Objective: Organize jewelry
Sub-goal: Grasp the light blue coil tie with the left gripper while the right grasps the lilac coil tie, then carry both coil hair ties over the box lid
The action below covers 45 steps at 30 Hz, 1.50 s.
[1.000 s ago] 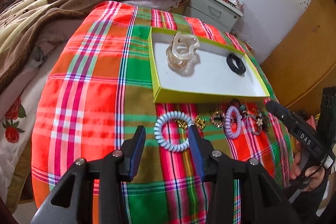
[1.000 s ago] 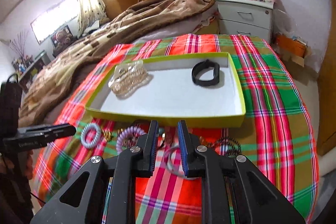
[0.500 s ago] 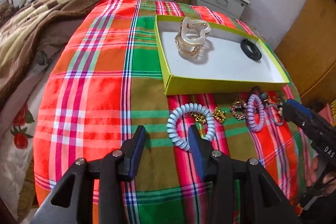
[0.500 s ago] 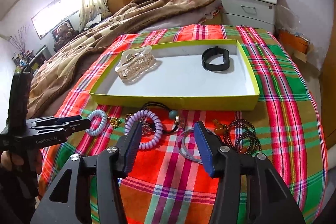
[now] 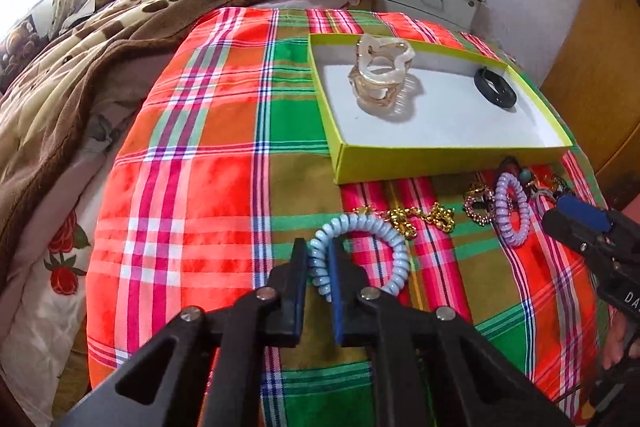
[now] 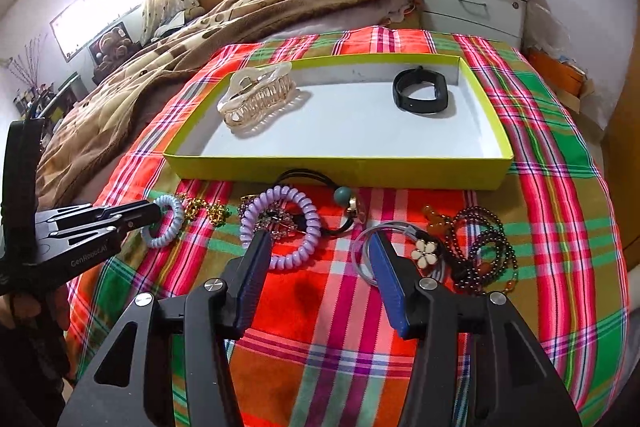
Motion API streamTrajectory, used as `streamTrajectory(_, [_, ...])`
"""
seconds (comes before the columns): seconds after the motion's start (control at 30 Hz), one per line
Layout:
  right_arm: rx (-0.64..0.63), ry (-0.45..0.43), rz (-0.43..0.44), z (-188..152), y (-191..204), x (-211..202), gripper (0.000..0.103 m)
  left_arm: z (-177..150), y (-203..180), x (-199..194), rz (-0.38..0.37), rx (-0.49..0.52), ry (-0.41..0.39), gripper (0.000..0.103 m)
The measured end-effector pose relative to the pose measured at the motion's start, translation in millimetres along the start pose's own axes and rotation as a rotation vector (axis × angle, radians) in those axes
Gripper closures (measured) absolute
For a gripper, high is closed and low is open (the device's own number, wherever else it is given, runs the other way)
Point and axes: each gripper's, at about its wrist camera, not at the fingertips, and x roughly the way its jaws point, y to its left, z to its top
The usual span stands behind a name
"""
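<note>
The left gripper (image 5: 319, 269) is closing on the blue hair tie (image 5: 360, 255), needing a firm pinch before lifting toward the box (image 5: 440, 163).

R tool (image 6: 316, 269) wide open over purple coil tie (image 6: 280, 227), plaid cloth (image 6: 560, 187)

On the black body of the left gripper (image 6: 158, 217), seen in the right wrist view, the pale lettering "GenRobot.AI" is printed along its side. On the black body of the right gripper (image 5: 576, 215), seen at the edge of the left wrist view, the white letters "DA" can be made out, the rest being cut off by the frame. No other writing can be read.
</note>
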Motion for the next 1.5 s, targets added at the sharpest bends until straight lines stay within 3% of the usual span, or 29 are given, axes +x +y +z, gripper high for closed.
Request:
streamTrajectory(0.17, [-0.010,0.005,-0.015,-1,5,4,0.064,-1,7,-4,-0.023,-0.031,-0.014,0.093])
streamTrajectory(0.3, [-0.014,0.011,-0.007,-1,8,7,0.067,-2,11,-14,-0.035,-0.045,-0.042,0.093])
streamTrajectory(0.37, [-0.017,0.015,-0.001,0,10,9,0.074,-2,13,-19,-0.043,-0.047,-0.052,0.093])
streamTrajectory(0.63, [-0.005,0.047,-0.004,2,11,21,0.075,-6,15,-27,-0.080,-0.054,-0.057,0.093])
streamTrajectory(0.7, [-0.005,0.051,-0.006,2,11,23,0.084,-7,16,-27,-0.086,-0.059,-0.054,0.093])
streamTrajectory(0.87, [0.010,0.051,0.002,3,6,25,0.091,-9,16,-27,-0.091,-0.065,-0.047,0.093])
streamTrajectory(1.5, [0.023,-0.014,0.028,1,2,-1,0.095,-7,15,-38,-0.113,-0.061,-0.061,0.093])
